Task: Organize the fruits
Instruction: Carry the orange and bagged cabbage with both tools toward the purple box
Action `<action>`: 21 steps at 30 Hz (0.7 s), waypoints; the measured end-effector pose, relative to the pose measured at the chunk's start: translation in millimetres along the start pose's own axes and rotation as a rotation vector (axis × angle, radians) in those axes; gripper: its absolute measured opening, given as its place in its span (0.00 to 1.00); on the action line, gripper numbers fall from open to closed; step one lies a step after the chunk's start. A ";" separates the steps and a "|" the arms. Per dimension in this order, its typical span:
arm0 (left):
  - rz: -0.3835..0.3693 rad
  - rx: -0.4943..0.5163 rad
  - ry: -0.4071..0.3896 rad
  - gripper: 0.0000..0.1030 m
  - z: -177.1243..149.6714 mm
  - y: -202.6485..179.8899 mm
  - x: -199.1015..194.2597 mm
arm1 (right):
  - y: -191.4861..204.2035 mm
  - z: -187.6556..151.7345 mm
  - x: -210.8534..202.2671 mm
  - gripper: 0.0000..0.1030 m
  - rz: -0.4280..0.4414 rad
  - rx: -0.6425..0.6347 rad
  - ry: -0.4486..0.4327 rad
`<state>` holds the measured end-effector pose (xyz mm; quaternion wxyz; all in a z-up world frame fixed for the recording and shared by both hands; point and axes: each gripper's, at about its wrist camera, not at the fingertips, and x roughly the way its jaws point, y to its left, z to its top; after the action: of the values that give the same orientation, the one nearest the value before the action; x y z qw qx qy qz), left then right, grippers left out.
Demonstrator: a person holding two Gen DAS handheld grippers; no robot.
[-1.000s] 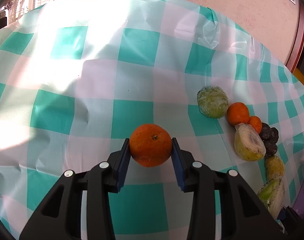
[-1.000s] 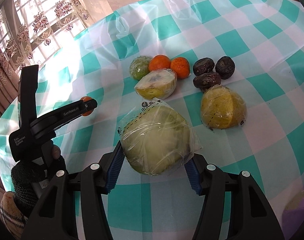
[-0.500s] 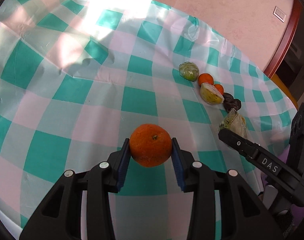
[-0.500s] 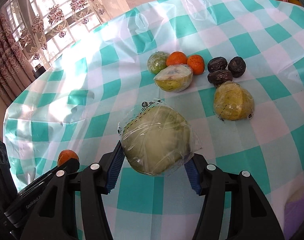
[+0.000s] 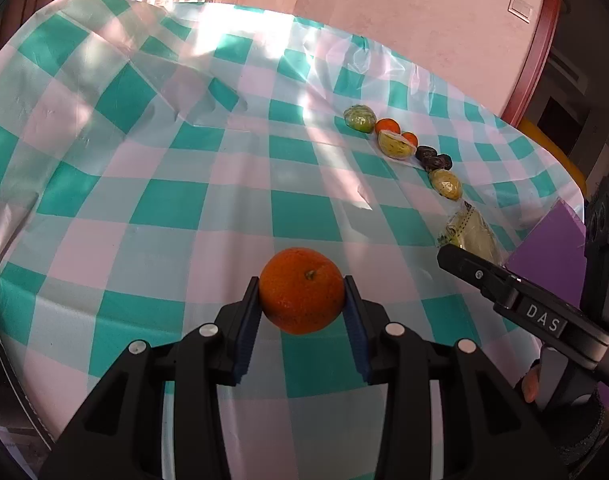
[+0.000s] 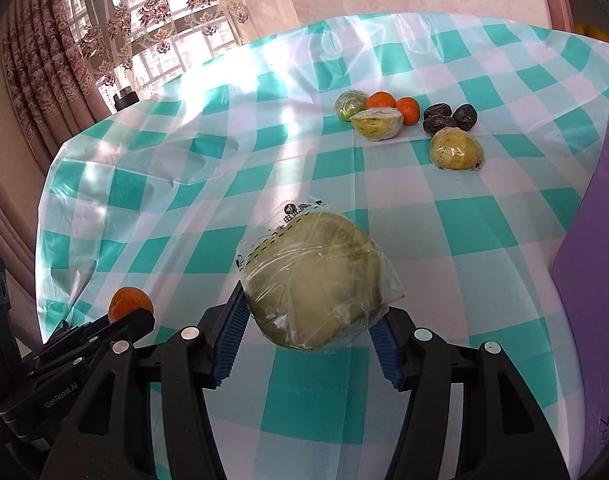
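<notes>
My left gripper (image 5: pixel 302 300) is shut on an orange (image 5: pixel 301 290), held above the near edge of the checked table. It also shows in the right wrist view (image 6: pixel 129 303) at lower left. My right gripper (image 6: pixel 310 320) is shut on a plastic-wrapped green fruit (image 6: pixel 314 278), also seen in the left wrist view (image 5: pixel 470 232). Far across the table lies a cluster: a wrapped green fruit (image 6: pixel 349 105), two oranges (image 6: pixel 380 101), a wrapped cut fruit (image 6: pixel 377 123), dark dates (image 6: pixel 450 116) and a wrapped yellow fruit (image 6: pixel 456 154).
The teal-and-white checked cloth (image 5: pixel 176 184) covers a round table. A purple box (image 6: pixel 596 280) stands at the right edge. Curtains and a window (image 6: pixel 116 32) are behind the table at left; a pink wall (image 5: pixel 404 12) is behind.
Both grippers have pulled back from the fruit cluster toward the near edge, still holding their fruits. The purple box has come into the right wrist view.
</notes>
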<state>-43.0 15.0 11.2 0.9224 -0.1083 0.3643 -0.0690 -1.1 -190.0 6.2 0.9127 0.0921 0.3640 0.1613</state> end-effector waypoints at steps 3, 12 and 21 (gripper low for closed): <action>0.029 0.017 -0.001 0.39 -4.2 -3.1 -6.1 | 4.5 -9.3 -11.9 0.55 0.007 0.003 -0.001; 0.059 0.120 -0.014 0.39 -20.0 -31.4 -29.0 | 12.1 -16.0 -79.3 0.55 0.029 -0.007 -0.068; 0.036 0.258 -0.065 0.39 -8.5 -98.6 -60.2 | -22.7 -4.9 -158.7 0.55 -0.016 0.060 -0.152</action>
<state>-97.3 -69.2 69.3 0.9410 0.0157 0.3243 -0.0955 -107.7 -268.3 96.9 0.9358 0.1284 0.2992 0.1355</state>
